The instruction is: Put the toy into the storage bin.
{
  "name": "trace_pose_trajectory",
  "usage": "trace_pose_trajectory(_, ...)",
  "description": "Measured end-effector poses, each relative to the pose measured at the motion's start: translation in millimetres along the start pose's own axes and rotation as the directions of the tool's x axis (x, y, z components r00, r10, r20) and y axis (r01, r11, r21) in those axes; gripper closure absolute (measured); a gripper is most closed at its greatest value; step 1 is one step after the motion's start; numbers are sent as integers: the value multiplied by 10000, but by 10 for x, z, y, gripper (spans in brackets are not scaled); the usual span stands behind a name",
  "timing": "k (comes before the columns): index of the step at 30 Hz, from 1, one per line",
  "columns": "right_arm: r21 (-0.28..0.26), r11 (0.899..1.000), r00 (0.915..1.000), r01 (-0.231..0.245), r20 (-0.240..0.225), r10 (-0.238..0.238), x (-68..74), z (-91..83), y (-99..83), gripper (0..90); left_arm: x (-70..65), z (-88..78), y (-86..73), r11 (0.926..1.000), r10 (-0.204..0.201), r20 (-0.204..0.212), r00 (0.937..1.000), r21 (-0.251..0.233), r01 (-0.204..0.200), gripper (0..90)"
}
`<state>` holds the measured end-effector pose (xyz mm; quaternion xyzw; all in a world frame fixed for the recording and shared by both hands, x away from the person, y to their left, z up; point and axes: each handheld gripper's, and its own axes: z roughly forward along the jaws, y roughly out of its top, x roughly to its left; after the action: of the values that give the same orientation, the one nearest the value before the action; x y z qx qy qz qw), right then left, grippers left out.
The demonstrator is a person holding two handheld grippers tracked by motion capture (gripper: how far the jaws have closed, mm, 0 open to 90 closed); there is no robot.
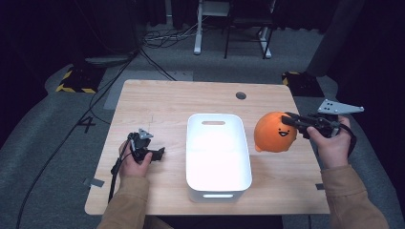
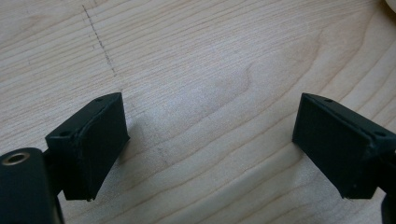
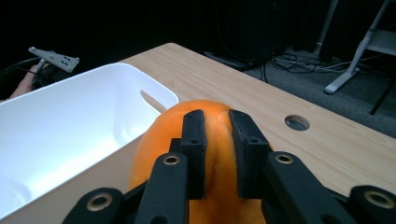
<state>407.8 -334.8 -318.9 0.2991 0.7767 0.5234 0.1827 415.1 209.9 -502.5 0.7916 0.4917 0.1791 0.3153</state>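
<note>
High view: orange plush toy face toward camera

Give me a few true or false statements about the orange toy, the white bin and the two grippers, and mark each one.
1. The right gripper pinches the orange toy. True.
2. The toy lies inside the white bin. False: it is right of the bin, outside it.
3. The left gripper is open with nothing between its jaws. True.
4. The bin holds several toys. False: it looks empty.
5. The left gripper rests on the bin's rim. False: it is left of the bin, over the table.
</note>
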Motion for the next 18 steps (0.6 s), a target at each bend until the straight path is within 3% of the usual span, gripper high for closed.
trace_pose_trajectory(18,-669,9939,9952,872,-377,-899,187,-141,533,789,-3,2,-2,10000,-18,-7,10000,-17,18,106)
